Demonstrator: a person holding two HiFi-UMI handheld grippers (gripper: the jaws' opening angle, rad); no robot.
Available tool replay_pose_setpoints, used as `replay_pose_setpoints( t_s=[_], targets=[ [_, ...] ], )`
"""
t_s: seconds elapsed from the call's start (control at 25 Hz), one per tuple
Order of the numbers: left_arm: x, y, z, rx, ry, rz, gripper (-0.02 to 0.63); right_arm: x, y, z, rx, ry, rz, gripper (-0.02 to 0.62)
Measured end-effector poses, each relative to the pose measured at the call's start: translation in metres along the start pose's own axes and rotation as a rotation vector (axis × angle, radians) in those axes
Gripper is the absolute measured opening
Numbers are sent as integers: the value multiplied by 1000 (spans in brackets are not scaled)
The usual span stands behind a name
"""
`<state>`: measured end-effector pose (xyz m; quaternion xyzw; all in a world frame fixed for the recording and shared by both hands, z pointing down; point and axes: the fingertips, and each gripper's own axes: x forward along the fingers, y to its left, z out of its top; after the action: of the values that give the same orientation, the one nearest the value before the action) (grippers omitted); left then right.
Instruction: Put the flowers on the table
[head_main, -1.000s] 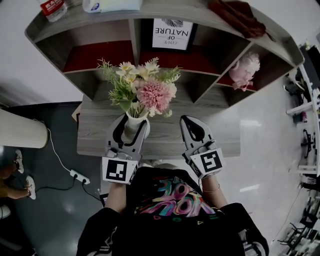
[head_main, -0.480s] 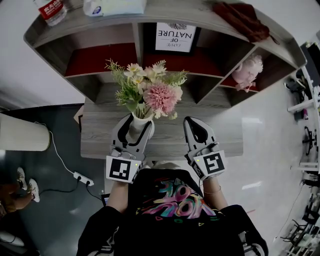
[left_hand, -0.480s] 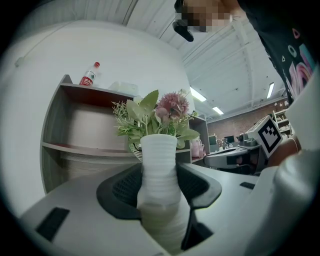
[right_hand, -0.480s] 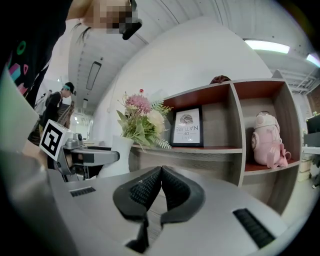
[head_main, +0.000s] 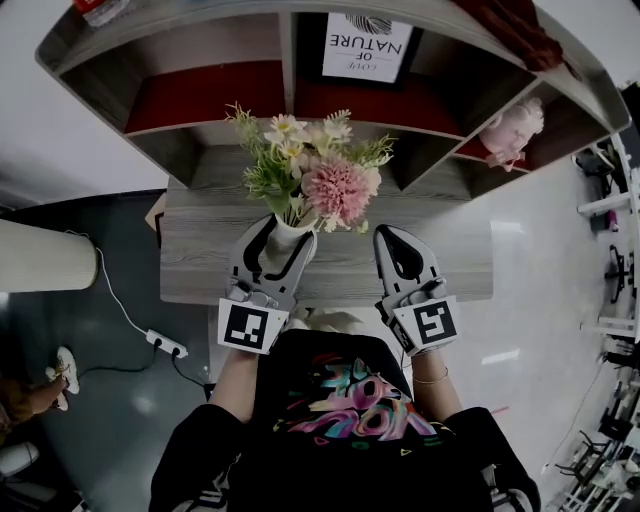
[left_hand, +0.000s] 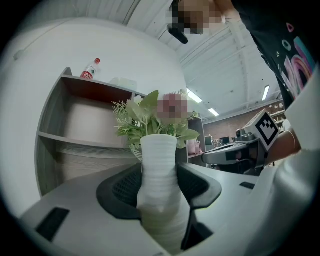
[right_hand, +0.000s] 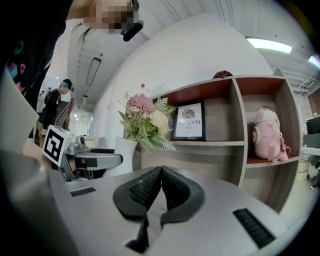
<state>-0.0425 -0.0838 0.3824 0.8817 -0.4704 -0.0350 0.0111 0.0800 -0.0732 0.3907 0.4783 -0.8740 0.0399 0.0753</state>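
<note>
A white ribbed vase (head_main: 283, 240) (left_hand: 159, 180) holds a bouquet of pink and cream flowers with green leaves (head_main: 315, 175) (right_hand: 145, 120). My left gripper (head_main: 277, 238) (left_hand: 160, 172) is shut on the vase's body, with the vase upright between its jaws over the grey wooden table (head_main: 200, 265). In the right gripper view the vase shows at the left. My right gripper (head_main: 402, 240) (right_hand: 160, 172) is shut and empty, to the right of the vase above the table's front part.
A wooden shelf unit (head_main: 220, 100) stands at the table's back, holding a framed print (head_main: 365, 45) (right_hand: 190, 121) and a pink plush toy (head_main: 512, 130) (right_hand: 267, 135). A white bin (head_main: 40, 255) and a power strip (head_main: 160, 343) are on the floor at the left.
The vase in my left gripper and my right gripper have both shifted slightly right and forward in the head view, and the shelf now fills more of the top.
</note>
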Motion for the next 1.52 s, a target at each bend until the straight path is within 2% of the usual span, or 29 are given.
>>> replay_pose_setpoints(
  t_s=[0.16, 0.6, 0.88, 1.12, 1.4, 1.52],
  targets=[
    [-1, 0, 3, -7, 3, -6, 236, 1, 4, 21, 5, -45, -11, 17],
    [-4, 1, 12, -16, 0, -10, 236, 0, 21, 34, 31, 1, 7, 17],
    [1, 4, -10, -4, 18, 12, 235, 3, 22, 21, 68, 26, -5, 17],
    [-2, 0, 2, -16, 17, 26, 235, -11, 27, 35, 80, 44, -9, 17],
    [-1, 2, -5, -21, 27, 18, 235, -20, 26, 18, 81, 126, -26, 17],
    [-2, 2, -3, -21, 19, 27, 235, -19, 27, 28, 100, 93, -35, 18]
  ],
)
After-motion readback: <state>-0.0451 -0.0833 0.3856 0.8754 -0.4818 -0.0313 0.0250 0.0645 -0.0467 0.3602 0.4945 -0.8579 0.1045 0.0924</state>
